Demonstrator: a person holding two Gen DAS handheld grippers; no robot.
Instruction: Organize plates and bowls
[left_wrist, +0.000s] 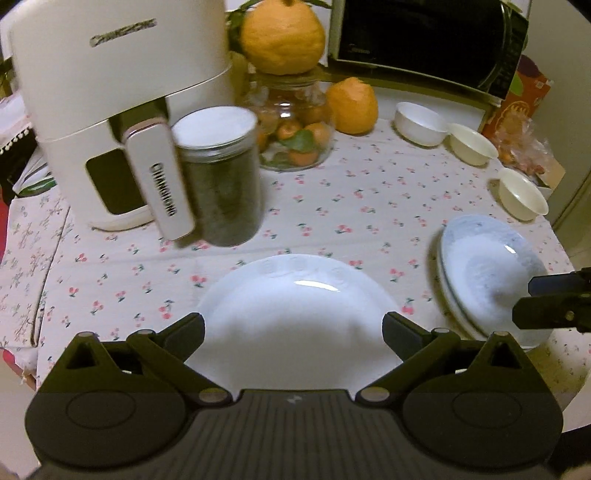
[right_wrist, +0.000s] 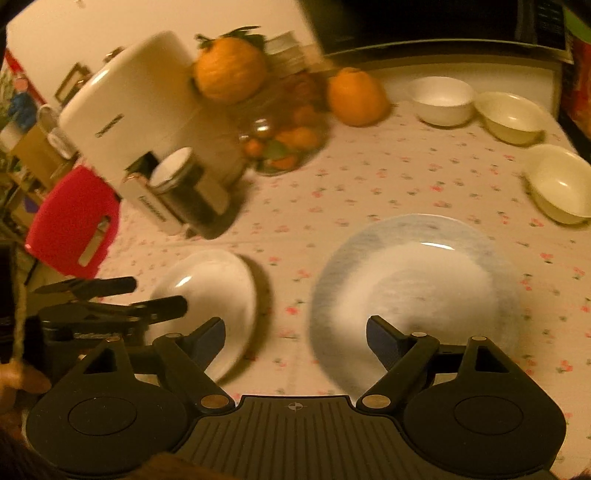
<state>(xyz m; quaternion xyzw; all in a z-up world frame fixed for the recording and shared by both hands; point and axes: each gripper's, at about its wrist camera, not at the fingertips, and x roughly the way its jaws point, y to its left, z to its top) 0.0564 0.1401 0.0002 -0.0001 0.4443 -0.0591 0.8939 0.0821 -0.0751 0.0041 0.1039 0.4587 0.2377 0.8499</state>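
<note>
Both grippers' fingers spread wide, empty: left gripper (left_wrist: 293, 326) over white plate (left_wrist: 295, 310), right gripper (right_wrist: 295, 334) near blue plate (right_wrist: 413, 280).

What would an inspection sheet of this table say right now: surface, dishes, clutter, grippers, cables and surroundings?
Surface: table under a flowered cloth.
Job's things: white plate near the front; blue plate beside it, stacked on another plate; three bowls apart along the far right.
Clutter: air fryer, dark jar, glass jar of oranges, two big citrus fruits.
Grippers: left gripper open over the white plate; right gripper open at the blue plate's edge; both empty.
Cables: nothing seen.
Surroundings: microwave behind, red stool at the left.
</note>
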